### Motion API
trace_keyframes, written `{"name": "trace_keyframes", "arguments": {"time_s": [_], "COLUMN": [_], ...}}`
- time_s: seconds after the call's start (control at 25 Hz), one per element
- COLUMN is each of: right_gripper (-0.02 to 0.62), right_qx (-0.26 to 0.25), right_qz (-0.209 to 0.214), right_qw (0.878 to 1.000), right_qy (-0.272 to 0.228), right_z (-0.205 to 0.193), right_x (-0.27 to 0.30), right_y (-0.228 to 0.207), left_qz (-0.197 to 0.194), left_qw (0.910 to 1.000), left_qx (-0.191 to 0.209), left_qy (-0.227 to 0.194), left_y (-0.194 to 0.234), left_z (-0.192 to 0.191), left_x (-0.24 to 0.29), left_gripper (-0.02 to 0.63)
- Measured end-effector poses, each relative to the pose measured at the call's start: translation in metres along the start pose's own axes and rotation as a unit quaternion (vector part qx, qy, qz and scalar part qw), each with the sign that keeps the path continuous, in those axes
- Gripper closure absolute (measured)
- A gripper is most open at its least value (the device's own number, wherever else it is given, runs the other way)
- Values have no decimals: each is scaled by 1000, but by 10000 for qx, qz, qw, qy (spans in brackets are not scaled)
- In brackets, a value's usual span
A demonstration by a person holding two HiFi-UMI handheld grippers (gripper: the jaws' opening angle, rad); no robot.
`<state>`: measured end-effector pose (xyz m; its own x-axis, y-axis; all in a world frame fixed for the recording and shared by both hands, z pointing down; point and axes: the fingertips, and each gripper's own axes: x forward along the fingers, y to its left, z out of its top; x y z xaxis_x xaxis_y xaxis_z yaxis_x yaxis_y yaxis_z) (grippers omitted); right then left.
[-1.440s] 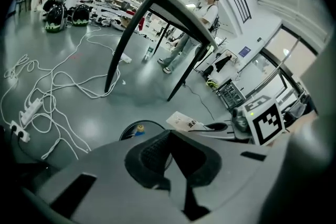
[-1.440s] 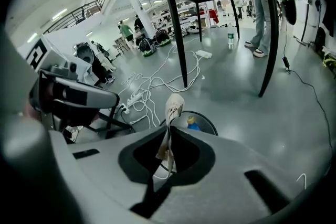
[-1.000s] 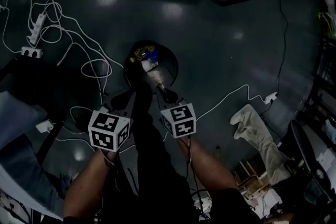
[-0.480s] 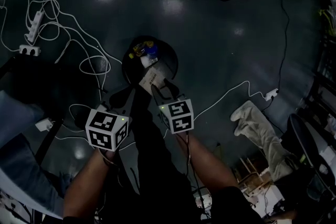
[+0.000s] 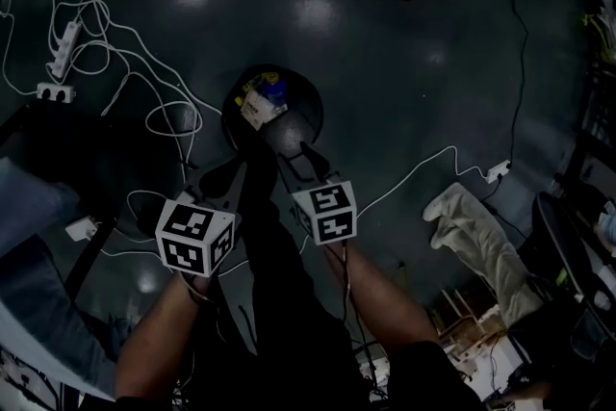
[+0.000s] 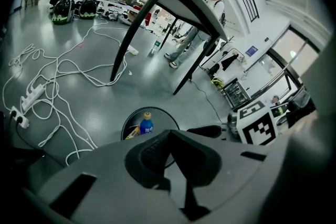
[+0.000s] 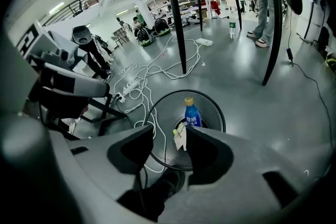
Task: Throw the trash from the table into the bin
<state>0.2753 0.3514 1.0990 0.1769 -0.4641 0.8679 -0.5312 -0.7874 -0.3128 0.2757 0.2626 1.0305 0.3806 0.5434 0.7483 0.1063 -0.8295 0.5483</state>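
Note:
A round black mesh bin (image 5: 314, 114) stands on the dark floor, ahead of both grippers. Inside it lie a blue bottle (image 5: 274, 91) with a yellow cap and a pale paper scrap (image 5: 255, 111). My right gripper (image 5: 296, 161) hovers over the bin's near rim; its jaws have just been opening and stand apart with nothing between them. In the right gripper view (image 7: 169, 136) the scrap (image 7: 180, 137) and bottle (image 7: 192, 114) show down in the bin (image 7: 220, 113). My left gripper (image 5: 231, 176) is beside it, its pads (image 6: 152, 152) meeting and holding nothing, with the bin (image 6: 128, 119) just beyond.
White cables (image 5: 125, 63) and power strips (image 5: 64, 53) sprawl over the floor to the left of the bin. A black table's legs (image 7: 176, 13) stand beyond it. A pale crumpled item (image 5: 476, 245) lies at the right. People stand in the far background.
The right gripper's jaws have opened and let go of the paper scrap, which has dropped from the fingertips into the bin. Both hands have stayed in place.

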Motion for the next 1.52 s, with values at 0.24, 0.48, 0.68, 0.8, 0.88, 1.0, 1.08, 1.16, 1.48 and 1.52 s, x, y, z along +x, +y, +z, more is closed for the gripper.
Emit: {"name": "trace_keyframes", "arguments": {"time_s": [0.24,0.48,0.68,0.8,0.88,1.0,1.08,1.16,1.48,1.52], "right_gripper": [438,553,584,589,591,591,591,591,592,592], "right_qx": [-35,-196,-135,-45,-18,-170,-359,-455,-618,-669], "right_qz": [70,39,16,60,94,158,221,270,388,416], "right_qw": [9999,9994,9987,9979,9978,9974,9967,9960,9926,9921], "right_qy": [-116,-297,-483,-644,-651,-676,-698,-726,-966,-979], "right_z": [10,31,60,83,90,105,118,128,162,164], "right_x": [-21,-51,-93,-125,-150,-179,-192,-206,-266,-274], "right_y": [8,20,37,53,72,98,114,131,193,202], "left_qz": [-20,-130,-142,-123,-143,-138,-107,-87,-50,-48], "left_qw": [10000,9996,9993,9992,9992,9987,9981,9978,9970,9965], "left_qx": [6,113,224,188,195,254,308,313,134,157], "left_qy": [-80,-205,-271,-327,-333,-427,-522,-583,-754,-817], "left_y": [-11,-34,-57,-70,-82,-96,-101,-105,-119,-124], "left_z": [6,17,29,41,46,59,72,78,75,76], "left_x": [-9,-35,-77,-108,-134,-168,-187,-206,-286,-298], "left_gripper": [592,592,592,592,592,592,592,592,592,592]}}
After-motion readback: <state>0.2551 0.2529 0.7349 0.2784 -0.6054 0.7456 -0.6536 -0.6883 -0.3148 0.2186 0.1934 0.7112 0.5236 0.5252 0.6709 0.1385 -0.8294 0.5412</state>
